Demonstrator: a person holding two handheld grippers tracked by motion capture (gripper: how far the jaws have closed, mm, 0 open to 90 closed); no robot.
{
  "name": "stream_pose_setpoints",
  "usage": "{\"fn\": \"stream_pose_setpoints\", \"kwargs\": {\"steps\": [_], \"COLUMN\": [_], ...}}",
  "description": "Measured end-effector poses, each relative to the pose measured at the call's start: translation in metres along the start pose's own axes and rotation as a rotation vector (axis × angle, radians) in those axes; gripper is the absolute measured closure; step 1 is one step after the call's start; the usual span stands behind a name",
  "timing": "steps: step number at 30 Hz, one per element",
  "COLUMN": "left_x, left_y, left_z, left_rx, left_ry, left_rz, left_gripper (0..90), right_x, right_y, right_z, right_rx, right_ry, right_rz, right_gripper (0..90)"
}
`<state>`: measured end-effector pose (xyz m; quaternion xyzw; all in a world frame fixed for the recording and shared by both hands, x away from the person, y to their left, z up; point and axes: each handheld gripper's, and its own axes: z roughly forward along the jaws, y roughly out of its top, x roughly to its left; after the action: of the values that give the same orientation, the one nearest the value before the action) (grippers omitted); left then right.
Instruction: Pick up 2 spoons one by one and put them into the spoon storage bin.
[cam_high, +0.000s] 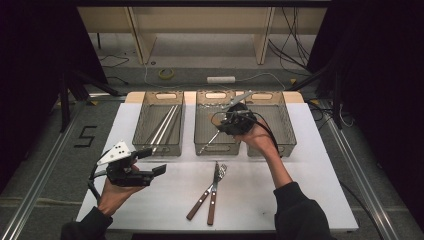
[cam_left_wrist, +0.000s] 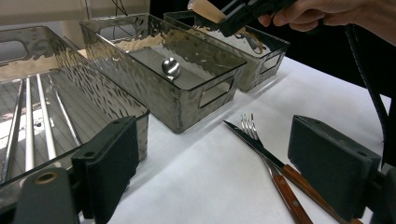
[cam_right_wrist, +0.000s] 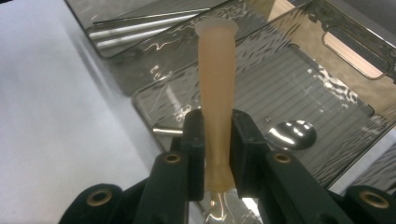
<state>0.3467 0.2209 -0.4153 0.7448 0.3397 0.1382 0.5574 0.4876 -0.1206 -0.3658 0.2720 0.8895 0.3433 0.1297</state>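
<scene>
- Right gripper: fingers clamped on a pale translucent plastic utensil handle, above the middle smoked-plastic bin.
- Light, stiff, smooth handle; likely slippery, so grip mid-shaft.
- Left gripper: fingers apart, holding nothing.

Your right gripper hides the lower end of the tan handle; the fork and knife handles run off the frame's edge.

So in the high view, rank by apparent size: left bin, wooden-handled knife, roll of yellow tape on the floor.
1. Left bin, clearly largest.
2. Wooden-handled knife, long but thin.
3. Roll of yellow tape, smallest, though it lies farthest from the camera, which shrinks it.
</scene>
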Motion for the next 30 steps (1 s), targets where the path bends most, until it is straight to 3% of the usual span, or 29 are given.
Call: {"fn": "stream_pose_setpoints", "kwargs": {"steps": [30], "left_x": [0.000], "left_y": [0.000], "left_z": [0.000], "left_rx": [-0.001], "left_ry": [-0.003], "left_rz": [0.001], "left_gripper": [16.1], "right_x": [-0.027], "right_y": [0.004], "right_z": [0.041], "right_rx": [0.023], "right_ry": [-0.106], "right_rz": [0.116], "right_gripper": [78.0]}}
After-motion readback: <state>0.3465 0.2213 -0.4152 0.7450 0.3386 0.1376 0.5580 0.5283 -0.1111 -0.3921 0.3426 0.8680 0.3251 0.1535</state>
